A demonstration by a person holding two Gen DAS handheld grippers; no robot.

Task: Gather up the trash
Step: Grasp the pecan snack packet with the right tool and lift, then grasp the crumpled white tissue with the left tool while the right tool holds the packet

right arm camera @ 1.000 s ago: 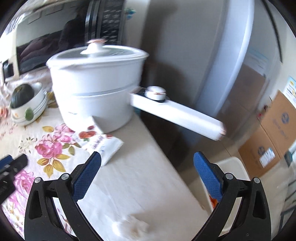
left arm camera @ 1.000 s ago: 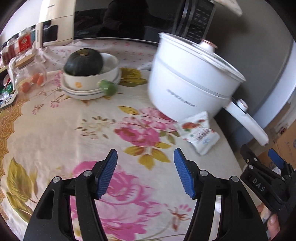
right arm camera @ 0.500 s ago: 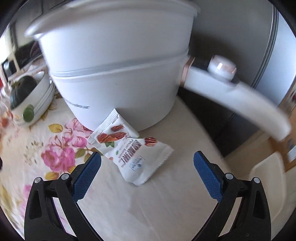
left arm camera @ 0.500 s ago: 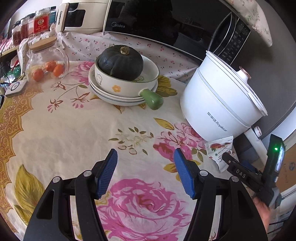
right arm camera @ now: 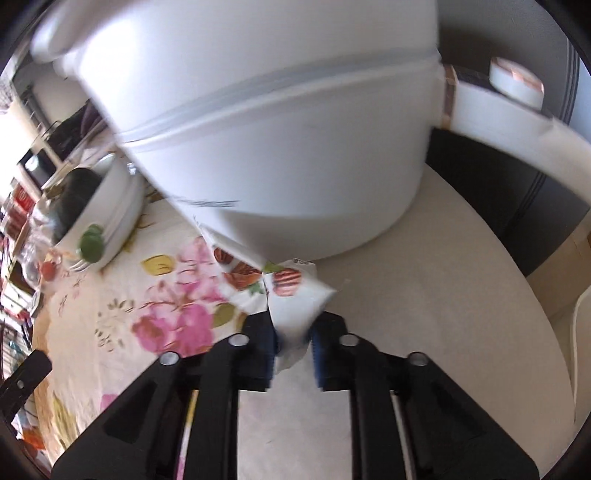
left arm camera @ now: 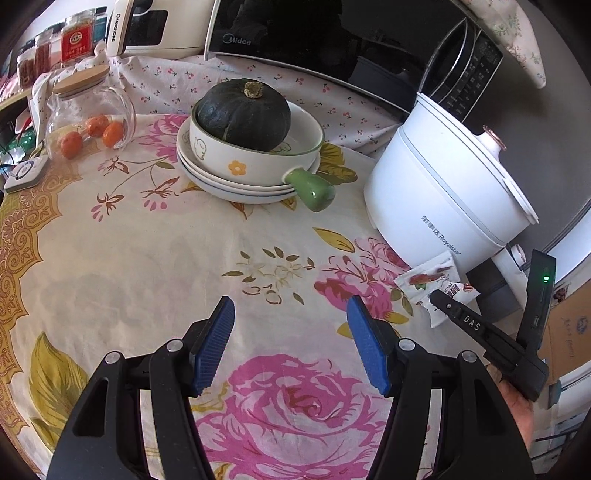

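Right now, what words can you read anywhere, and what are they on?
"Midea": the microwave.
"CHANGHONG": the white appliance beside it.
"Royalstar", after characters I can't read: the white pot.
"DAS": the right hand-held gripper, seen from the left camera.
Red jar label and snack packet print: too small to read.

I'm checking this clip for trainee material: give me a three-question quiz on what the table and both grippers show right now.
1. True or false: the right gripper is shut on the snack wrapper.
2. What sits in the handled bowl? A) a dark green squash B) oranges C) a cup
3. What stands directly behind the wrapper?

Key
1. True: its blue pads pinch the wrapper's near end.
2. A: the squash; the orange fruits are in the glass jar.
3. The white electric pot, on the flowered tablecloth. The left gripper is open, holding nothing.
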